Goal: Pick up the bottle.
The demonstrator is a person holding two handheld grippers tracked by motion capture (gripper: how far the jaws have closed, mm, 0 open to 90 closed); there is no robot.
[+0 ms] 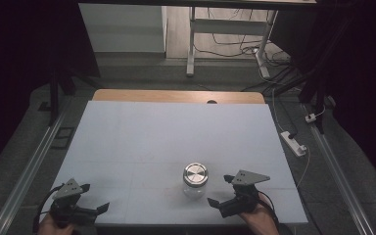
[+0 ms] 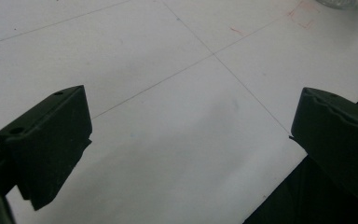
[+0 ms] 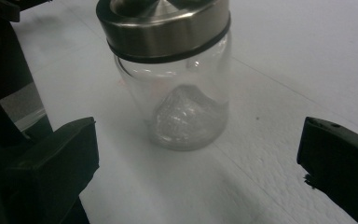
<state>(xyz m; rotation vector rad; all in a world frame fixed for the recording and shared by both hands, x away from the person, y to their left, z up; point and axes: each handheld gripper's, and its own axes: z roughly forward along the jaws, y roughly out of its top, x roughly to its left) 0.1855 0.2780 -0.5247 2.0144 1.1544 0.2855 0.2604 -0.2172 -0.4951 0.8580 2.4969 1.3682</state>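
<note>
Here, a clear glass jar (image 3: 182, 93) wears a brushed-steel lid (image 3: 163, 23).

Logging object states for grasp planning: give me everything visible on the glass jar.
The glass jar is clear, with rounded walls narrowing slightly toward the base and a domed bottom. A brushed-metal lid with a dark band under its rim closes it. It looks empty. It stands upright on the white table, near the front edge, right of centre. Nothing touches it; the right gripper is open just beside it, jaws apart and facing it.
</note>
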